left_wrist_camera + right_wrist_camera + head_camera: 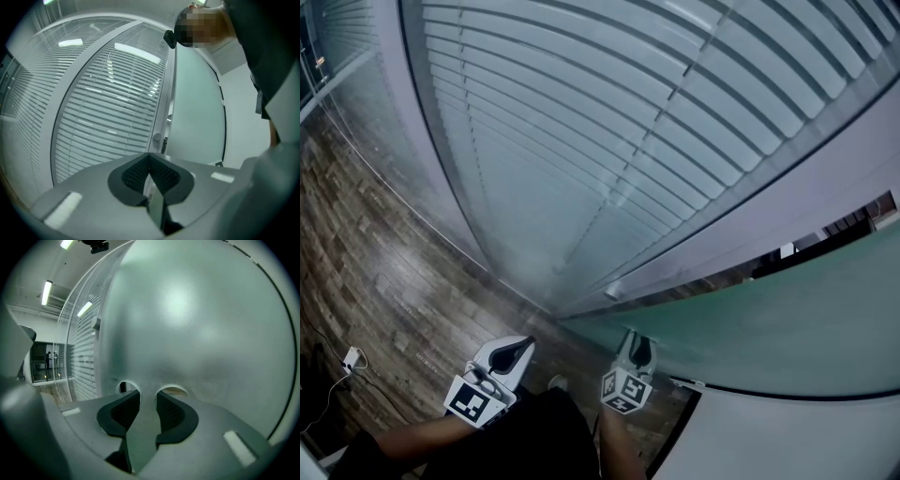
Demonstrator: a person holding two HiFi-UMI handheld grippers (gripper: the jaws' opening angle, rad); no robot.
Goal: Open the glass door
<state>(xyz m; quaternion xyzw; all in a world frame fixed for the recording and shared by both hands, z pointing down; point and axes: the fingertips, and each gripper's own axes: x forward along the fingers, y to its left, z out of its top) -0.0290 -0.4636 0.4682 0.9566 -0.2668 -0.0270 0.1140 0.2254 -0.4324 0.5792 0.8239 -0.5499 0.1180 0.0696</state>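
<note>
The glass door point(787, 309) is a pale green frosted pane that fills the head view from three to five o'clock. A dark gap point(825, 239) runs between it and the grey frame point(741, 220) at about two o'clock, so it stands a little ajar. White blinds point(581, 122) spread across the top of that view from eleven to one, with wooden floor point(384, 272) at nine. A small plug point(352, 358) on a cable lies on the floor at eight.

The right gripper point(638, 349) sits just below centre at six o'clock, nose up against the door's near edge. In the right gripper view its jaws stand apart. The frosted pane covers nearly everything from ten round to four and shows pale through the gap between the black pads point(171, 411). I can't make out anything pinched there, nor whether the tips actually touch the glass.

The left gripper point(517, 351) is beside it at seven o'clock, clear of the door. In the left gripper view its jaws are pressed together with nothing between them. They point toward the blinds at ten and the frame post, where a small round knob point(157, 137) sits at the centre. The door lies from one to three.
</note>
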